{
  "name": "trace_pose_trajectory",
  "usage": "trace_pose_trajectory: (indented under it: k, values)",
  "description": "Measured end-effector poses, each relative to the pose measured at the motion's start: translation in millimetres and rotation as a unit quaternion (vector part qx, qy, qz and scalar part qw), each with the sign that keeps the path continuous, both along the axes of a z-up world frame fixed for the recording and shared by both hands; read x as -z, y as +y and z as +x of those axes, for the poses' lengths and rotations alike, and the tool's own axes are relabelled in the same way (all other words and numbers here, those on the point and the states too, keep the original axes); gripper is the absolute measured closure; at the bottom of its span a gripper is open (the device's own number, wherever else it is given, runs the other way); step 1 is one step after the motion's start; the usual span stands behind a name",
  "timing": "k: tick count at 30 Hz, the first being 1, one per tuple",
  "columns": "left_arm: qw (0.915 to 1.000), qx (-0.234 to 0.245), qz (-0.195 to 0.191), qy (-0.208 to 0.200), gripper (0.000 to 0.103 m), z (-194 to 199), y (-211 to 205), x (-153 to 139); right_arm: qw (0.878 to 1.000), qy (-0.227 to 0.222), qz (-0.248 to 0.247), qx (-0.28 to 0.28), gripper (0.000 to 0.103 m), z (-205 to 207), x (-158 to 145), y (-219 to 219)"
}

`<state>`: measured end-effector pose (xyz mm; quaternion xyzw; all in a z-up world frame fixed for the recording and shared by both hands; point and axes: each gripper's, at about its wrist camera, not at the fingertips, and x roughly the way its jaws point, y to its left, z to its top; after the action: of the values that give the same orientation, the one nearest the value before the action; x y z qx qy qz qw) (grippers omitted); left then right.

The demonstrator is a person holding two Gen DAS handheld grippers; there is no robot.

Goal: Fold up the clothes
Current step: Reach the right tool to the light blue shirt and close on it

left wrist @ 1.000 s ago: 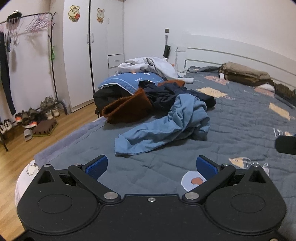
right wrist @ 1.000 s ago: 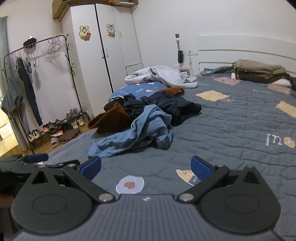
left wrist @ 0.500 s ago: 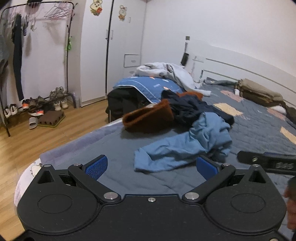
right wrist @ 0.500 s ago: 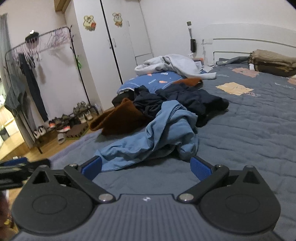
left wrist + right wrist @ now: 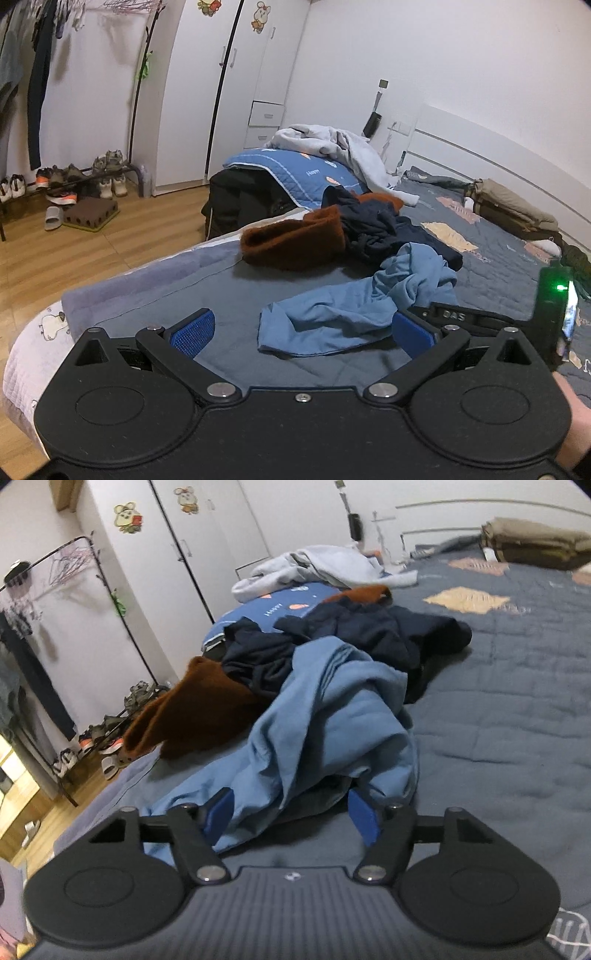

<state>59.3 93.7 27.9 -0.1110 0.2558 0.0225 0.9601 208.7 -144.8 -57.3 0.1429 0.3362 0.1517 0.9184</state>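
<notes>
A crumpled light blue garment [image 5: 351, 310] lies on the grey quilted bed [image 5: 229, 291], in front of a brown garment [image 5: 295, 240] and a navy one [image 5: 376, 225]. My left gripper [image 5: 301, 332] is open just short of the blue garment's near hem, with nothing between its pads. My right gripper [image 5: 291, 816] is low at the blue garment [image 5: 332, 720]. Its jaws are closing with a fold of the cloth between them. The left pad [image 5: 219, 812] is at the fabric, while the right pad [image 5: 364, 819] still stands apart from it. The right tool's housing [image 5: 554, 295] shows a green light.
Behind the pile lie a blue pillow [image 5: 295, 173], a pale grey garment [image 5: 332, 144] and a folded khaki stack [image 5: 517, 206] by the headboard. The bed's edge [image 5: 74, 295] drops to a wooden floor [image 5: 110, 240] with a shoe rack [image 5: 74, 181], clothes rail and wardrobe.
My right gripper has come forward and down onto the light blue garment, and its jaws have narrowed around a fold. The left gripper has shifted and rolled a little and stays open.
</notes>
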Motion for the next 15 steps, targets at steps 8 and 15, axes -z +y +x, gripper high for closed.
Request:
trace_pose_trajectory:
  k: [8,15]
  values:
    - [0.9997,0.006,0.024,-0.002,0.0,1.1,-7.7,0.3,0.999,0.019,0.027,0.007,0.05,19.2,19.5,13.2]
    - [0.9998,0.009,0.02,-0.004,0.0,-0.8,-7.0,-1.1,0.999,0.019,0.043,0.015,0.092,19.9,21.8,20.7]
